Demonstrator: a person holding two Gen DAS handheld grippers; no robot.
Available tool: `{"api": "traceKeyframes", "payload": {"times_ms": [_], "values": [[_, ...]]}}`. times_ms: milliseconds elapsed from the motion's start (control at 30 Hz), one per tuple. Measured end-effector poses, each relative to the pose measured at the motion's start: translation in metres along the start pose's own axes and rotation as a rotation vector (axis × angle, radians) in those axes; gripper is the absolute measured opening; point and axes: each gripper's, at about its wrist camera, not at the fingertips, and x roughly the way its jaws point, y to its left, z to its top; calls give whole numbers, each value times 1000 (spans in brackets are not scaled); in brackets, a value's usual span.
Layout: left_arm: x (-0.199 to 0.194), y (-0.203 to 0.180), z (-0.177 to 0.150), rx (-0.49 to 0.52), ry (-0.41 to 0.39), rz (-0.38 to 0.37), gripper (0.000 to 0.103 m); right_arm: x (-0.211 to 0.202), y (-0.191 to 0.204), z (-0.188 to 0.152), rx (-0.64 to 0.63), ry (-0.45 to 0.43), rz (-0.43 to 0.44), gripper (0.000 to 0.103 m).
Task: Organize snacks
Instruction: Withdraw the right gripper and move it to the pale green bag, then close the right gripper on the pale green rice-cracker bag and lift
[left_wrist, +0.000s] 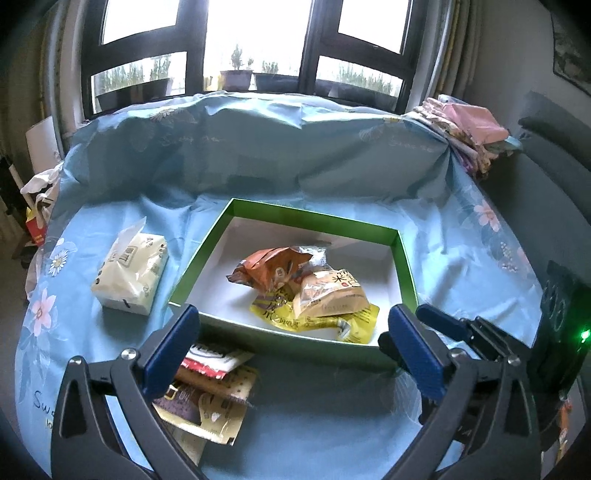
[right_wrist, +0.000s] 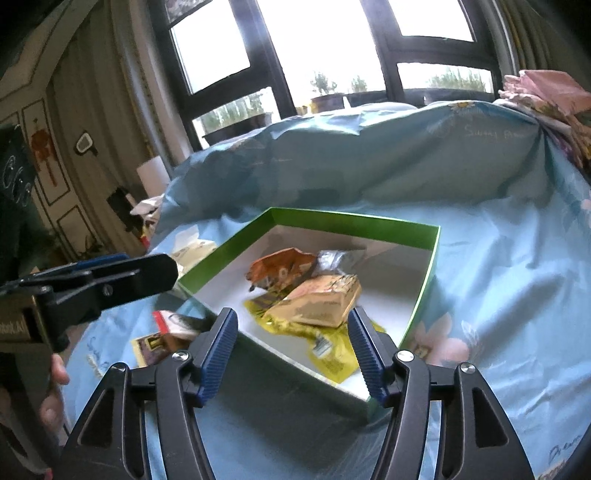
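Observation:
A green box (left_wrist: 207, 251) with a white floor sits on the blue flowered cloth. It holds an orange packet (left_wrist: 269, 267), a tan packet (left_wrist: 332, 295) and a yellow packet (left_wrist: 317, 321). Loose snack packets (left_wrist: 210, 398) lie on the cloth in front of the box, by my left finger. My left gripper (left_wrist: 295, 343) is open and empty above the box's near wall. My right gripper (right_wrist: 291, 350) is open and empty over the box's (right_wrist: 428, 280) near corner, just short of the tan packet (right_wrist: 321, 302). The loose packets also show in the right wrist view (right_wrist: 166, 339).
A tissue pack (left_wrist: 131, 277) lies left of the box. Folded pink cloths (left_wrist: 469, 133) are stacked at the back right. The cloth rises into a ridge behind the box, under a window. My left gripper's body (right_wrist: 110, 284) shows at the left of the right wrist view.

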Motion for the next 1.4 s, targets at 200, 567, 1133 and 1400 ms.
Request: {"api": "traceKeyframes", "payload": {"times_ms": [200, 567, 1133, 1400], "values": [[-24, 13, -7, -25, -20, 6, 102, -11, 4, -13, -3, -5, 25, 63], [-55, 71, -36, -115, 8, 98, 102, -13, 9, -24, -8, 12, 98, 63], [-22, 150, -114, -316, 154, 20, 102, 36, 95, -75, -204, 236, 308, 63], [1, 161, -128, -250, 165, -60, 97, 60, 126, -93, -248, 295, 305, 63]]}}
